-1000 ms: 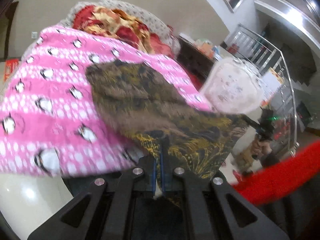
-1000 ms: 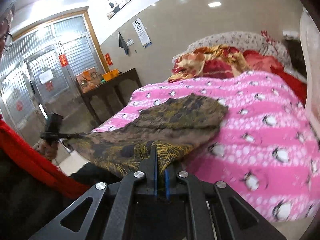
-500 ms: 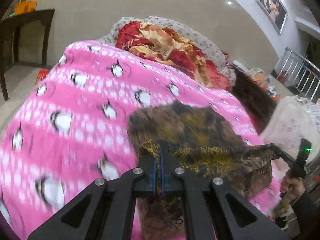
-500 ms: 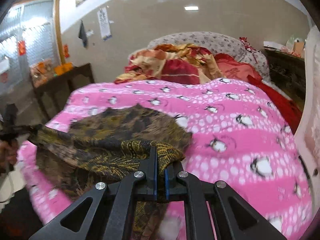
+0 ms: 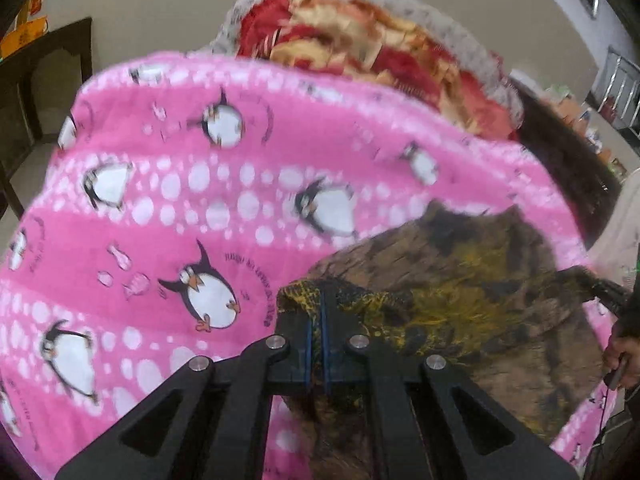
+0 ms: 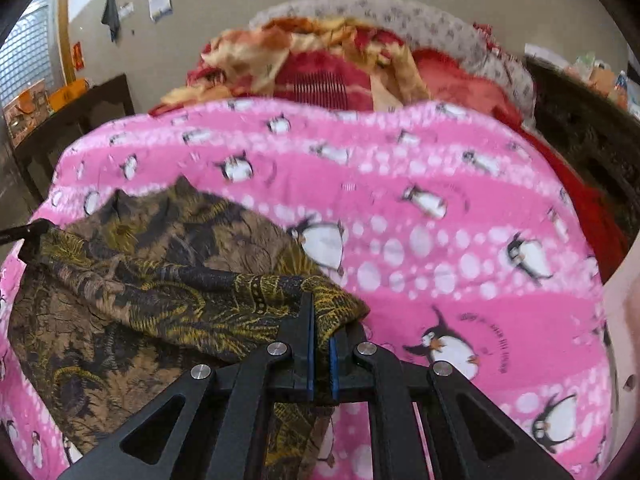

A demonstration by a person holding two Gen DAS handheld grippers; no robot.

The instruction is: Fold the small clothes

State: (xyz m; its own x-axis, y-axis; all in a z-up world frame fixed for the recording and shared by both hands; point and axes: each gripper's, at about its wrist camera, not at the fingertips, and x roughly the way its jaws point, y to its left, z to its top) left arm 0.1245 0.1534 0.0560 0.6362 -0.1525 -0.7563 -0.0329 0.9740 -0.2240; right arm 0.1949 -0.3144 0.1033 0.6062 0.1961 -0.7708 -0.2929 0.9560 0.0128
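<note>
The left gripper [image 5: 316,300] and the right gripper [image 6: 320,312] each pinch one corner of the brown and gold cloth [image 6: 160,272]. A second ago it hung out past the pink penguin blanket [image 6: 440,240]. Now the held edge has come over the part lying on it, so the fold is nearly made.

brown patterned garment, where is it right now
The brown patterned garment lies on the pink penguin blanket, left in the right wrist view, its near edge pinched by both grippers.
</note>
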